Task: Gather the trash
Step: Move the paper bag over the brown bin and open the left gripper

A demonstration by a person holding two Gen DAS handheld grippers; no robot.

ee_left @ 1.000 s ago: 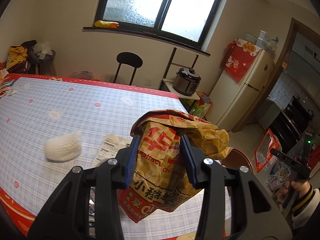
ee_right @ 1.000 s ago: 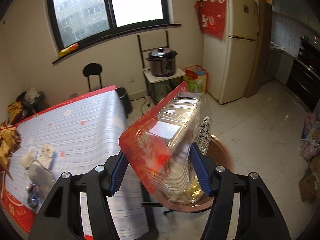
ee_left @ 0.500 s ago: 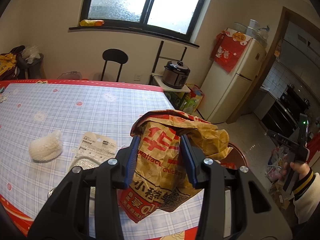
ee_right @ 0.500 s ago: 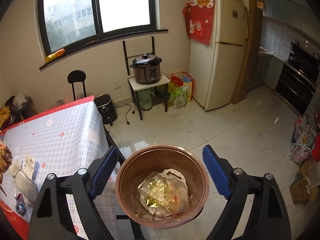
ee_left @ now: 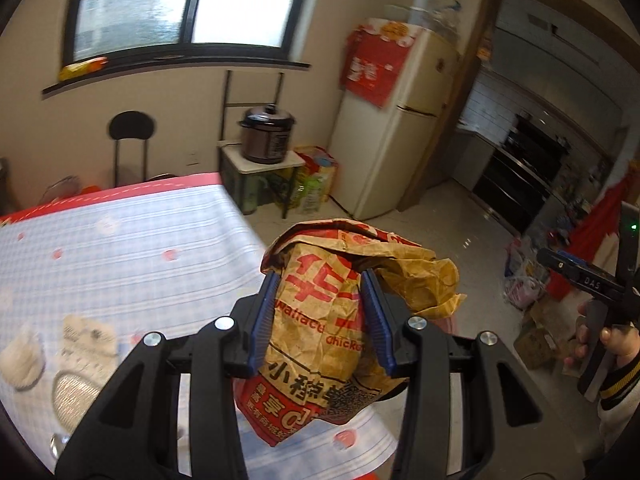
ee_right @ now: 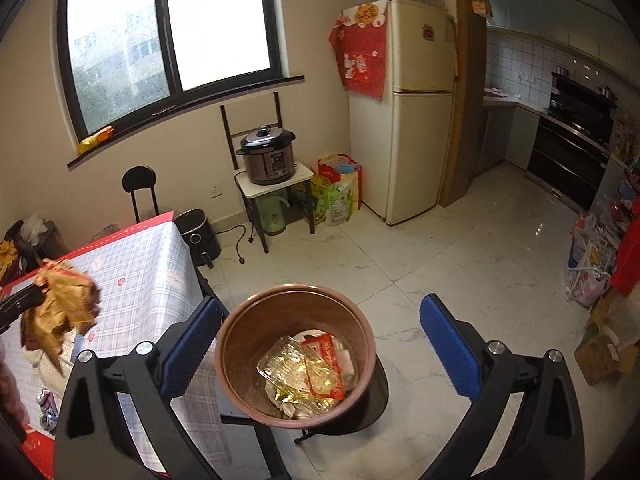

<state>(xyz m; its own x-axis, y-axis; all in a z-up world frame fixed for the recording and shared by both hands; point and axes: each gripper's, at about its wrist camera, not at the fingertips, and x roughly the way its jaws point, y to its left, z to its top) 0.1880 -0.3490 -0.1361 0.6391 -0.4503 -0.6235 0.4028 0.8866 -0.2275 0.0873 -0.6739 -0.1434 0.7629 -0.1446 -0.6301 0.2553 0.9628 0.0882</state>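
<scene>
Holding: the left gripper [ee_left: 320,316] is closed on a crumpled brown-and-red paper fast-food bag [ee_left: 332,320], pinched across its middle between the blue pads.
Bag axis: the long side runs up and down between the fingers; the loose top flops toward 2 o'clock.
Bag place: in the right wrist view the paper fast-food bag [ee_right: 60,308] hangs over the table edge at about 9 o'clock, above the checked tablecloth [ee_right: 140,272].
Key relation: the brown trash bin [ee_right: 240,344] stands on a dark stool just beside the table corner, so from the bag it lies toward 3 o'clock and lower.
Right gripper [ee_right: 320,344]: its fingers are spread wide and hold nothing; it hovers right over the bin mouth.
Bin content: a clear plastic tray with a red label [ee_right: 308,364] lies inside, with room left above it.
Nearer arm: the right one is closer to the bin but empty; the left one carries the load.
Open room: bare floor tiles [ee_right: 460,264] at 1 to 3 o'clock of the bin.
Risk, as I judge: the right gripper may block the bin mouth; the floppy top may catch the rim.
</scene>
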